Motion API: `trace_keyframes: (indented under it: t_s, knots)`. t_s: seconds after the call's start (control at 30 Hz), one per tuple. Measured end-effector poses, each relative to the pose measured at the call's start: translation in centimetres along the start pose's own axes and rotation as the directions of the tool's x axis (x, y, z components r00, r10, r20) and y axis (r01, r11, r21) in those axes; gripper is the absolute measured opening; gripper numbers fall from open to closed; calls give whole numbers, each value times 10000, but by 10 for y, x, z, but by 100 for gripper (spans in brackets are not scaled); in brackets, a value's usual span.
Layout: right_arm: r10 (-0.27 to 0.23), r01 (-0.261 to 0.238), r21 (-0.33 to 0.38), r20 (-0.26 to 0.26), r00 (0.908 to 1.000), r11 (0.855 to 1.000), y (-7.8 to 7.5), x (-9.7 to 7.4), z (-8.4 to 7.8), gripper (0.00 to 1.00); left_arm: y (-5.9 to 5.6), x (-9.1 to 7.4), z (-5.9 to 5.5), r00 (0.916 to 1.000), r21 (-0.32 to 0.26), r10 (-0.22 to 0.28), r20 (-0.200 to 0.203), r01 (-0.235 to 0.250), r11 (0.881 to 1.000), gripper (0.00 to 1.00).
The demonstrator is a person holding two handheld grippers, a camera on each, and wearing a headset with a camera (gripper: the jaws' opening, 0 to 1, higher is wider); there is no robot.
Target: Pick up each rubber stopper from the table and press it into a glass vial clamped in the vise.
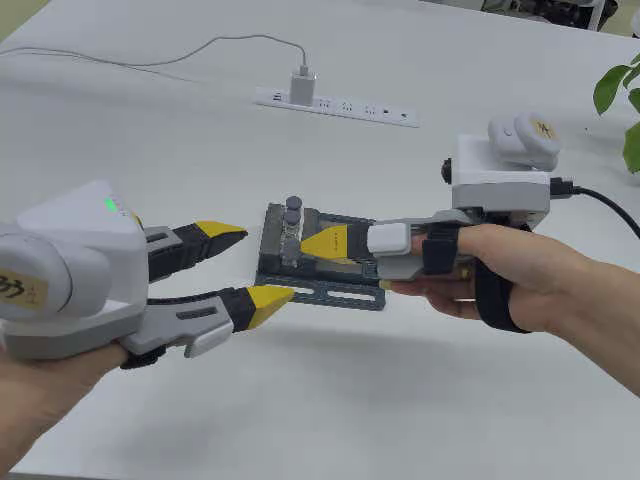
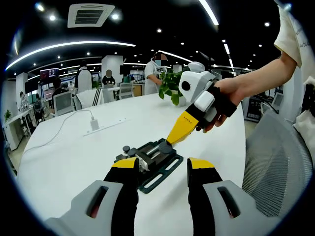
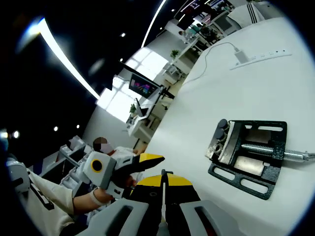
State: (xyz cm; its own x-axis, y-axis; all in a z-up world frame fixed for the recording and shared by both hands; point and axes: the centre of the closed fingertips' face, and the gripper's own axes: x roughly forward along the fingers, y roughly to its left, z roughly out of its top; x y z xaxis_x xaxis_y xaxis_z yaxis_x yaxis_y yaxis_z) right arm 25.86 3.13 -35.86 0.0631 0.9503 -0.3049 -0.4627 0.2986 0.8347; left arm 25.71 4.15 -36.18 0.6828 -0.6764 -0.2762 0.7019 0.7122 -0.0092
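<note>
A dark vise (image 1: 345, 290) sits mid-table and clamps two glass vials (image 1: 290, 238), each topped by a grey rubber stopper (image 1: 293, 204). My right gripper (image 1: 318, 244) comes in from the right, shut, with its yellow tips over the vise just beside the vials; nothing shows between its jaws. My left gripper (image 1: 248, 265) stands open left of the vise, empty. In the left gripper view, my left gripper (image 2: 162, 164) frames the vise (image 2: 160, 174), and the right gripper (image 2: 173, 137) points down at it. In the right gripper view, the vise (image 3: 251, 167) and stoppered vials (image 3: 221, 129) lie ahead of the shut right gripper (image 3: 162, 181).
A white power strip (image 1: 335, 103) with a plugged charger and cable lies at the table's far side. Plant leaves (image 1: 620, 90) hang at the right edge. A mesh office chair (image 2: 280, 162) stands beside the table, and people stand far behind.
</note>
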Motion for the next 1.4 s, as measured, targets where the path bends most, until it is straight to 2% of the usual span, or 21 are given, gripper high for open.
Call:
trace_keyframes:
  t_s: [0.03, 0.1, 0.2, 0.27, 0.47, 0.67, 0.7, 0.73, 0.77, 0.8, 0.83, 0.87, 0.9, 1.0, 1.07, 1.17, 1.2, 1.23, 1.3, 1.37, 1.4]
  knots:
    - [171, -170, 298, -38, 9998, 9994, 1, 0, 1, 0, 0, 0, 2, 10000, 50, -11, 65, 11, 10000, 35]
    - [213, -212, 372, -27, 9998, 9991, 4, 1, 1, 0, 1, 0, 5, 9999, 124, -11, 133, 10, 9999, 31]
    - [732, -751, 930, 236, 9970, 9928, 14, 0, 6, 0, 1, 1, 8, 9997, 162, -79, 239, 75, 9998, 26]
    - [856, -893, 1183, 356, 9957, 9890, 18, -1, 7, 0, 0, 2, 10, 9995, 173, -147, 286, 142, 9997, 24]
    - [1073, -1141, 1683, 485, 9930, 9791, 15, -6, 10, 0, -3, 4, 15, 9986, 153, -254, 465, 247, 9996, 17]
    - [1385, -1495, 2361, 628, 9884, 9602, 17, -5, 5, 0, -7, 4, 20, 9974, 73, -286, 667, 281, 9996, 12]
    - [1544, -1693, 2793, 747, 9852, 9451, 20, -5, 5, 0, -8, 4, 21, 9969, -9, -294, 730, 295, 9996, 11]
    - [1667, -1853, 2971, 869, 9822, 9367, 22, -5, 7, 0, -8, 4, 22, 9967, -40, -297, 752, 301, 9995, 11]
    - [1801, -2041, 3405, 1013, 9784, 9178, 23, -5, 8, 0, -8, 3, 23, 9965, -41, -283, 789, 287, 9996, 10]
    - [1827, -2093, 3566, 1072, 9773, 9105, 22, -5, 9, 0, -7, 3, 24, 9962, -23, -263, 830, 266, 9996, 9]
    - [1915, -2179, 3556, 1083, 9755, 9089, 24, -5, 8, 0, -6, 3, 25, 9959, -49, -224, 877, 229, 9997, 8]
    - [1948, -2216, 3730, 1087, 9748, 9010, 24, -5, 7, 0, -6, 2, 26, 9956, -77, -214, 907, 222, 9997, 7]
    - [1936, -2193, 3664, 1058, 9754, 9043, 25, -4, 6, 0, -5, 2, 27, 9956, -90, -210, 911, 219, 9997, 7]
    - [1982, -2250, 3831, 1087, 9741, 8959, 24, -5, 8, 0, -4, 0, 29, 9941, -169, -202, 1063, 221, 9996, 6]
    - [2060, -2408, 4060, 1279, 9701, 8816, 26, -5, 8, 0, -4, 0, 31, 9929, -248, -209, 1174, 240, 9994, 6]
    - [2112, -2470, 4246, 1302, 9687, 8711, 28, -4, 5, 0, -3, 0, 30, 9931, -214, -201, 1153, 227, 9995, 5]
    - [2211, -2570, 4509, 1316, 9663, 8548, 30, -4, 4, 0, -4, 0, 31, 9928, -239, -232, 1179, 262, 9994, 5]
    - [2164, -2542, 4656, 1341, 9671, 8477, 29, -4, 3, 0, -4, 0, 31, 9927, -230, -227, 1185, 256, 9994, 6]
    - [2270, -2636, 4619, 1343, 9646, 8469, 31, -3, 1, 0, -5, 0, 32, 9922, -256, -278, 1219, 312, 9992, 6]
    - [2391, -2793, 4710, 1446, 9602, 8368, 32, -4, 2, 0, -5, 1, 32, 9919, -329, -312, 1231, 355, 9988, 5]
    - [2376, -2810, 4695, 1506, 9596, 8370, 31, -4, 3, 0, -5, 1, 32, 9917, -393, -318, 1249, 370, 9985, 5]
